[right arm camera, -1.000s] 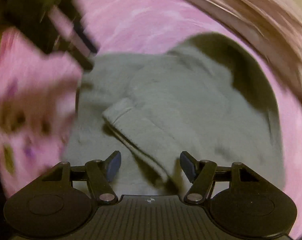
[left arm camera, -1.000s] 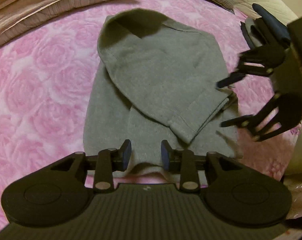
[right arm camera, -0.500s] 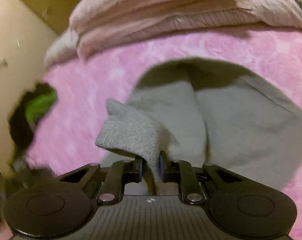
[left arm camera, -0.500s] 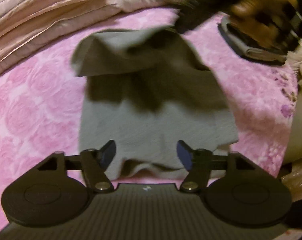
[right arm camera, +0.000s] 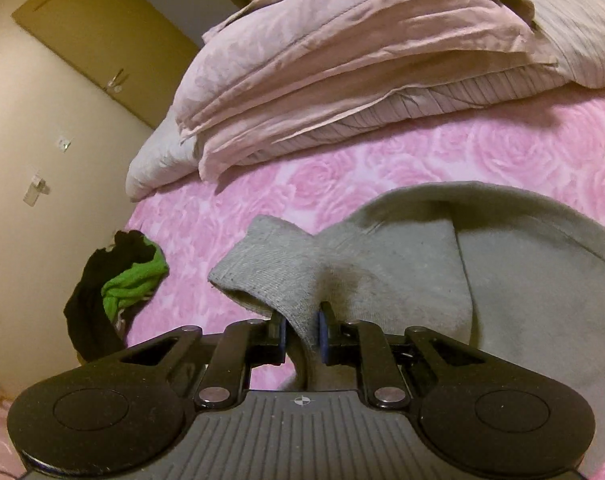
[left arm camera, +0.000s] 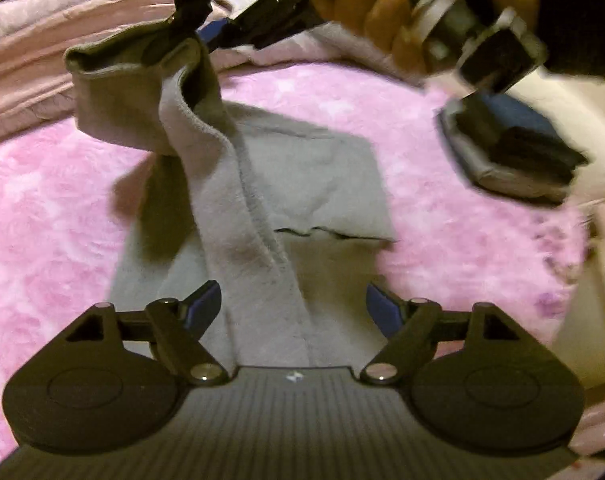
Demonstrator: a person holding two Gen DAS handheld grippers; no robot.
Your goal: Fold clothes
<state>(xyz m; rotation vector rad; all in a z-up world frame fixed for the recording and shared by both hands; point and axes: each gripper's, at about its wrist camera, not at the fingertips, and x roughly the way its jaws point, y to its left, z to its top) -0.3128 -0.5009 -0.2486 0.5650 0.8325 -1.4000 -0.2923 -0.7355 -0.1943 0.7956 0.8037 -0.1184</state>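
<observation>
A grey sweater (left arm camera: 314,168) lies on the pink rose-patterned bed cover (left arm camera: 54,208). Its sleeve (left arm camera: 222,208) is lifted off the body and runs up to the ribbed cuff (right arm camera: 274,268). My right gripper (right arm camera: 301,334) is shut on that cuff; in the left wrist view the right gripper (left arm camera: 194,32) hangs high above the sweater, held by a hand (left arm camera: 378,4). My left gripper (left arm camera: 292,306) is open low over the sweater's near edge, the hanging sleeve passing between its fingers without touching them.
Folded pinkish quilts (right arm camera: 342,68) are piled along the bed's far side. A black and green garment (right arm camera: 118,280) lies at the bed's left edge by the wall. A stack of folded dark clothes (left arm camera: 514,148) sits at the right.
My right gripper has closed on the sleeve cuff and lifted it up and away from the sweater body. My left gripper's jaws have widened.
</observation>
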